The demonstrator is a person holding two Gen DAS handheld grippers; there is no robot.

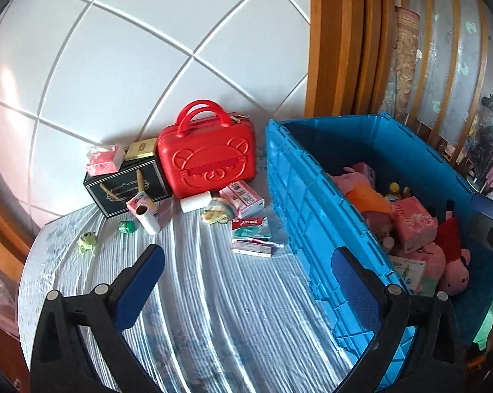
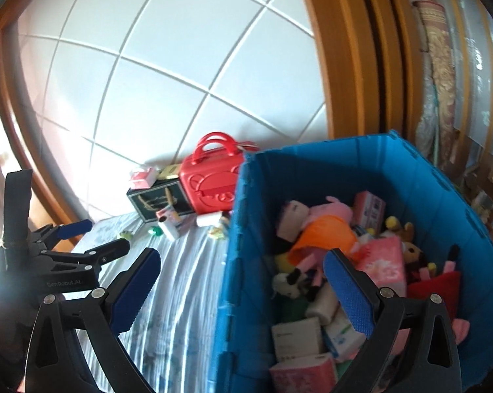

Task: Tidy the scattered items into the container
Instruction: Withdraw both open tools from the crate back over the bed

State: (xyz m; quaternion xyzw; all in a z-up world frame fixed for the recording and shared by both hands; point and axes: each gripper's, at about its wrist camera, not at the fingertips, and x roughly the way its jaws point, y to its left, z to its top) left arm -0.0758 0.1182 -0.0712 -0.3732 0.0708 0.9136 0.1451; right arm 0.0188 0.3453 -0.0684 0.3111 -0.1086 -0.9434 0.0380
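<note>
A blue crate (image 1: 299,190) (image 2: 236,262) stands on the right of the striped table, holding plush pigs (image 1: 449,268), tissue packs and boxes. Scattered items lie left of it: a Tylenol box (image 1: 249,226), a flat pack (image 1: 253,247), a pink-white box (image 1: 243,198), a white roll (image 1: 148,219), a green monster toy (image 1: 87,240) and a green candy (image 1: 127,227). My left gripper (image 1: 246,281) hovers open and empty over the table, its right finger at the crate's wall. My right gripper (image 2: 241,291) is open and empty astride the crate's near wall. The left gripper (image 2: 82,239) also shows there.
A red bear-face case (image 1: 207,160), a black gift box (image 1: 128,186) with a pink tissue pack (image 1: 104,159) and a gold box (image 1: 141,149) on top stand against the white tiled wall. A wooden door frame (image 1: 338,39) rises behind the crate.
</note>
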